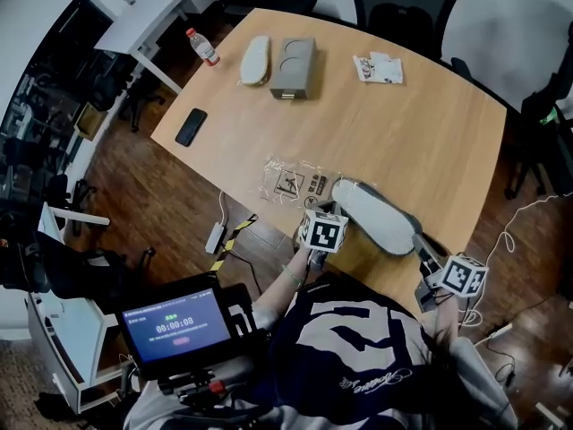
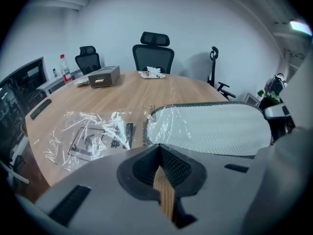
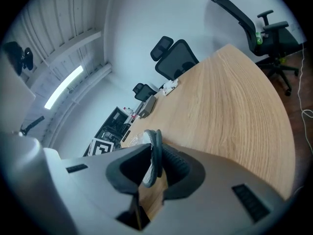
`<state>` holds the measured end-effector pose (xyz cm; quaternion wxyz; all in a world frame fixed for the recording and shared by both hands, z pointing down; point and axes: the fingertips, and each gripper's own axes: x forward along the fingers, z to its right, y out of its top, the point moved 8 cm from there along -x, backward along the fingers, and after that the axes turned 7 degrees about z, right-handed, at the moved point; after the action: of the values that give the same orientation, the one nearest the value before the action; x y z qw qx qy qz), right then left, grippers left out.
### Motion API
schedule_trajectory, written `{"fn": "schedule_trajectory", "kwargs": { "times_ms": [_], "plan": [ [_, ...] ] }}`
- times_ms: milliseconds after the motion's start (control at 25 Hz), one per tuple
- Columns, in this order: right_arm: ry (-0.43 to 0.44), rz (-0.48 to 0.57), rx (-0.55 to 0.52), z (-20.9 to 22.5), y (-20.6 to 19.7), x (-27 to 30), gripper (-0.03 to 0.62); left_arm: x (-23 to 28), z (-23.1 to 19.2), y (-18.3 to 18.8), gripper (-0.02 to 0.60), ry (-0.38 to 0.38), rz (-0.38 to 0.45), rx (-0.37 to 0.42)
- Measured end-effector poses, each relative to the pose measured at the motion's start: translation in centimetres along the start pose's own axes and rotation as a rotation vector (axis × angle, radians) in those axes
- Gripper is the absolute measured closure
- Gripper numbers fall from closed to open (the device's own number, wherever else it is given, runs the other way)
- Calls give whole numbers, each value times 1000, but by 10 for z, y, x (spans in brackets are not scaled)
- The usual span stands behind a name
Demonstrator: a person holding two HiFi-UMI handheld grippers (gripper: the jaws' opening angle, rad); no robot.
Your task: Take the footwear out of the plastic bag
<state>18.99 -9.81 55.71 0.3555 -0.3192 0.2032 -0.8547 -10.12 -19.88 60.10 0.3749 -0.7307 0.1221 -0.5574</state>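
A white slipper with a dark sole rim (image 1: 376, 215) lies on the wooden table (image 1: 421, 133) near its front edge. Its toe end meets the mouth of a flat clear plastic bag (image 1: 291, 182), and film shines over that toe (image 2: 166, 124). My right gripper (image 1: 428, 256) is shut on the slipper's heel rim (image 3: 155, 151), which stands on edge between the pads. My left gripper (image 1: 318, 227) hovers just in front of the bag (image 2: 93, 133) and beside the slipper (image 2: 215, 126). Its jaws are shut, and I see nothing between them.
At the far side of the table lie a second slipper in a bag (image 1: 255, 59), a grey box (image 1: 294, 65), a bottle (image 1: 203, 47), a black phone (image 1: 191, 126) and a small packet (image 1: 379, 67). Office chairs (image 1: 403, 3) stand behind. A screen (image 1: 175, 325) sits below left.
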Motion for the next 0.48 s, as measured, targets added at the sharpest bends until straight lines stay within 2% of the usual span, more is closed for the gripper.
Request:
{"fn": "schedule_trajectory", "kwargs": {
  "times_ms": [240,480],
  "plan": [
    [-15,45,-57,-22,10,-10,526,8,-8,-15,580,44,-77,-50],
    [-30,77,-66,-33,15,-24,530,12,-14,-11,581,67,-56,-30]
  ]
}}
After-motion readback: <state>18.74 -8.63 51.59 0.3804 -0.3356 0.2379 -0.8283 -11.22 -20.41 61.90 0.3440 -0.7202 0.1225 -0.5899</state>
